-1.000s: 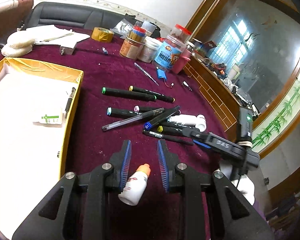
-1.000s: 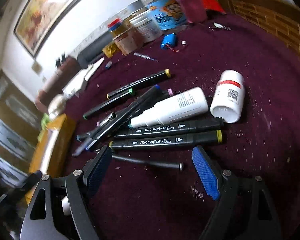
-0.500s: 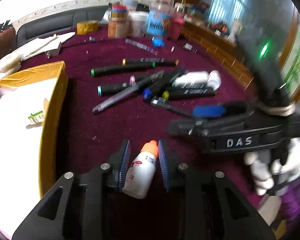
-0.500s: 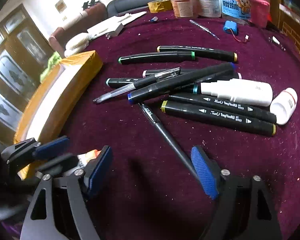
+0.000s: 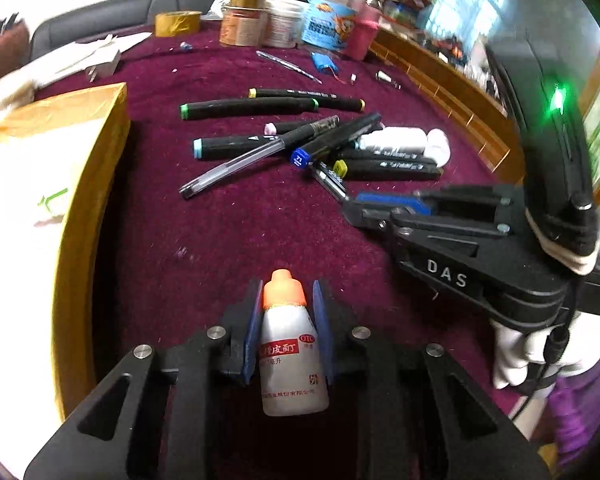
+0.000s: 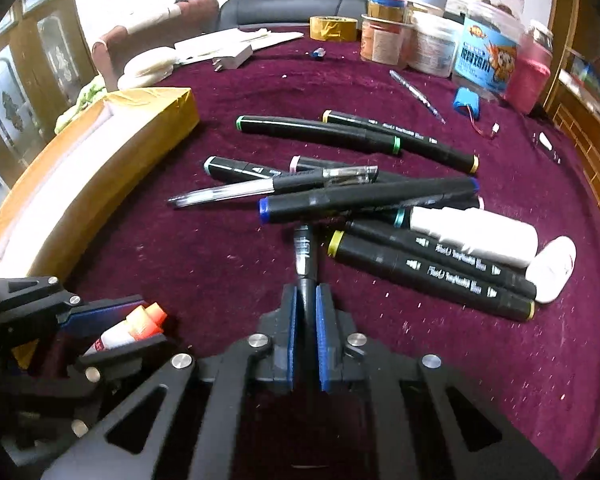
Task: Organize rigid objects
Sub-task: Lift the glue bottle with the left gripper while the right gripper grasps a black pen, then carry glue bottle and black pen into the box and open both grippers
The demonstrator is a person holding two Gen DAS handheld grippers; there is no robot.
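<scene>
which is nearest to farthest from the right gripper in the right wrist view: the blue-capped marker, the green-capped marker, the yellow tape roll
1. Blue-capped marker, just beyond the right gripper, mid-pile.
2. Green-capped marker, farther back, centre of the cloth.
3. Yellow tape roll, far edge of the table.

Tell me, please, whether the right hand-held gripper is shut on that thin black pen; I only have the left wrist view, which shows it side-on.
Observer: Yes. In the right wrist view the right hand-held gripper has both blue pads pressed on the thin black pen.
Operator: Is the pen's far end free?
Observer: No, it runs under the blue-capped marker, which lies across it.
Operator: Does the yellow-capped marker touch it?
Observer: It seems not: the yellow-capped marker lies close on the pen's right, with a sliver of cloth between them.
</scene>
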